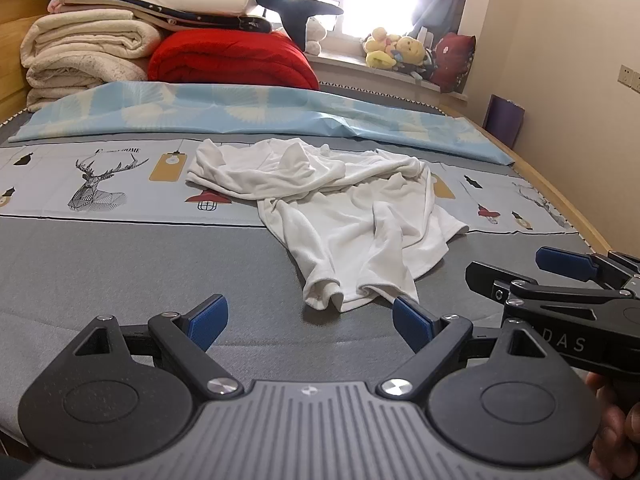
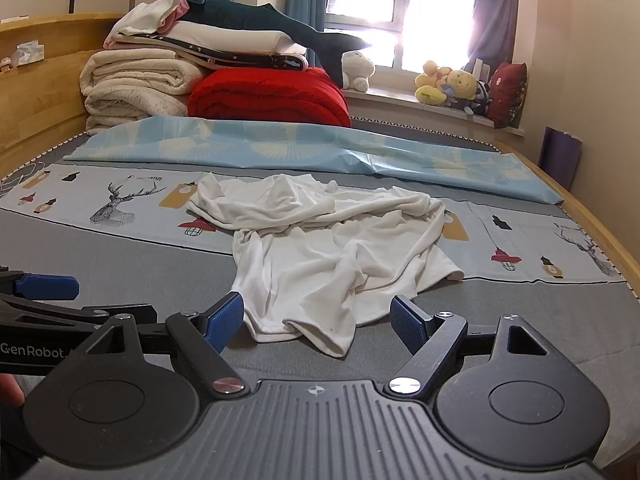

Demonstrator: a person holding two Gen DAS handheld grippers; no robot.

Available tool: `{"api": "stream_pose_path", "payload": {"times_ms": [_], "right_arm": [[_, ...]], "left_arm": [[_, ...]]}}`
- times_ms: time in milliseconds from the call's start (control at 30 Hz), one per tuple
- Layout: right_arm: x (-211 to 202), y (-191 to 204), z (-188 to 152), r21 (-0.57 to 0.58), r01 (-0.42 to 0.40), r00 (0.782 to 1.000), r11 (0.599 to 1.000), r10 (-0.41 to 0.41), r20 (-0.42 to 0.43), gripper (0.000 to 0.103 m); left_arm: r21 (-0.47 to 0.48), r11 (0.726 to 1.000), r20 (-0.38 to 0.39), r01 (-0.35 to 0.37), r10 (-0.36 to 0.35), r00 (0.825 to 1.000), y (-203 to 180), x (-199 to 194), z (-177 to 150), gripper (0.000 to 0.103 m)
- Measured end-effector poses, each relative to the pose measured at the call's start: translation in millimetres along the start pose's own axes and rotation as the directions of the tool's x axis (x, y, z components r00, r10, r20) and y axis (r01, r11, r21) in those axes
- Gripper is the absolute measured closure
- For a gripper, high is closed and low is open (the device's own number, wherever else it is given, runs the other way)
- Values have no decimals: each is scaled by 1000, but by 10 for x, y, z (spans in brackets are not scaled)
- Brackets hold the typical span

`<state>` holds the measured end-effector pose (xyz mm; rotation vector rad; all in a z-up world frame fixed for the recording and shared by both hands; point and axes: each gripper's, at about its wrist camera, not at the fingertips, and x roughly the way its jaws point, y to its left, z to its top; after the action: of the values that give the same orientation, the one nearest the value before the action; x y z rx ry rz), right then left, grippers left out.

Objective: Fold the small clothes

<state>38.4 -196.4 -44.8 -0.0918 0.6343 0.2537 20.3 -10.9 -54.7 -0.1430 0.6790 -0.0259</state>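
A crumpled white garment (image 1: 340,208) lay mid-bed (image 1: 120,264), straddling the grey mattress and a deer-print sheet (image 1: 96,184). At six o'clock, left gripper (image 1: 310,318) and right gripper (image 2: 316,318) hovered short of its hem, fingers (image 2: 224,320) spread wide, holding nothing.
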Motion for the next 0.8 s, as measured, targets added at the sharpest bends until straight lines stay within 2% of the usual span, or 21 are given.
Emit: {"api": "stream_pose_path", "payload": {"times_ms": [667,800], "right_arm": [[-1,28,23,-5,7,1000,1000,-7,-10,22],[-14,24,29,-7,6,1000,1000,-6,-4,22]], "left_arm": [[-1,1000,-5,-3,3,1000,16,16,-18,11],[21,1000,15,-5,4,1000,8,-6,-33,11]]}}
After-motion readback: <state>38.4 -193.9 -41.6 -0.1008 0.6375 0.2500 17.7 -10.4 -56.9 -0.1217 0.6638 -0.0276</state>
